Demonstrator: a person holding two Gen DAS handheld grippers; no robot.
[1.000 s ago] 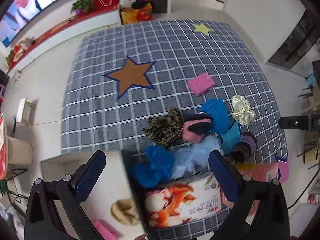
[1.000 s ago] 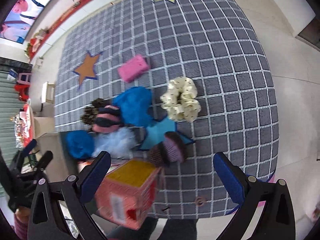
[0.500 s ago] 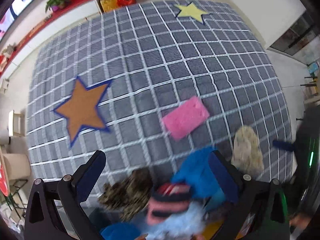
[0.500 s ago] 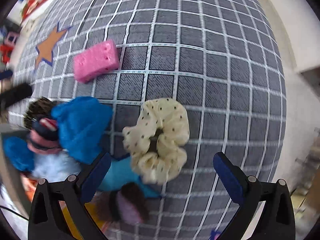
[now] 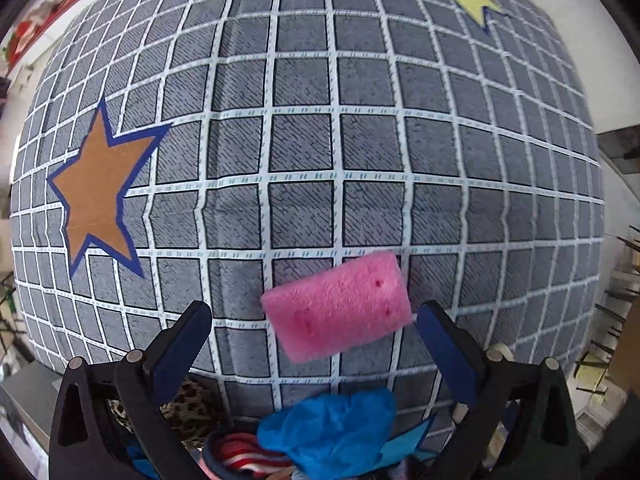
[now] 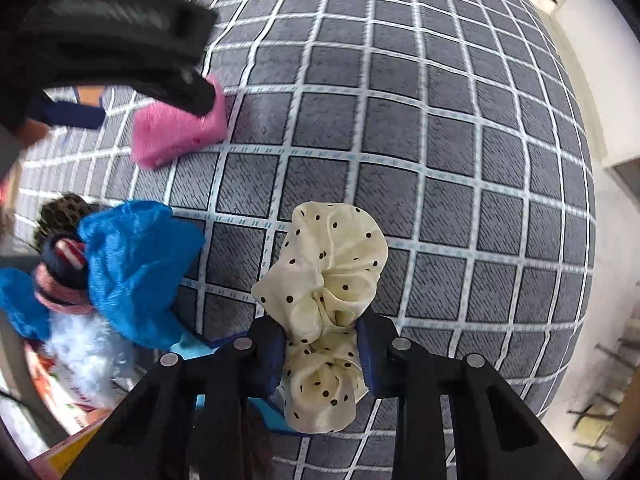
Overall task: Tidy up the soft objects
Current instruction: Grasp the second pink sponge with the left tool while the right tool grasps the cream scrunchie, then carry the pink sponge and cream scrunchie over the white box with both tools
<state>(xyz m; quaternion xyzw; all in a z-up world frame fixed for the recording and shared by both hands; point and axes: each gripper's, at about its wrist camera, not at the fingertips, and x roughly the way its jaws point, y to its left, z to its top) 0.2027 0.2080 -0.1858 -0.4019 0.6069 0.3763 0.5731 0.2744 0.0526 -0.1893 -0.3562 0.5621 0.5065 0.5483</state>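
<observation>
Two hand-held grippers work over a grey checked mat scattered with soft things.

The right gripper points almost straight down, and its blue pads are closing on a cream polka-dot scrunchie. The fabric is bunched and pinched between the pads, with the upper loop fanning out above them onto the mat. The grip looks off-centre, catching only the lower part of the scrunchie — a judgement from how much cloth lies outside the jaws.

The left gripper hangs released, its jaws spread wide on either side of a pink sponge block. The block lies flat on the mat at a slight angle. One pad sits just beside its right end, and the other stands clear of its left end.

Below both grippers lies a heap of other soft items: a crumpled blue cloth, a striped pink and navy band, and a leopard-print piece.

To do this step well, the right hand should finish its squeeze before lifting, then rise straight so the loose loop does not drag on the blue cloth beside it. The left hand would do better to square its jaws to the sponge's long sides and centre itself before closing — soft foam twists away under an uneven pinch.
</observation>
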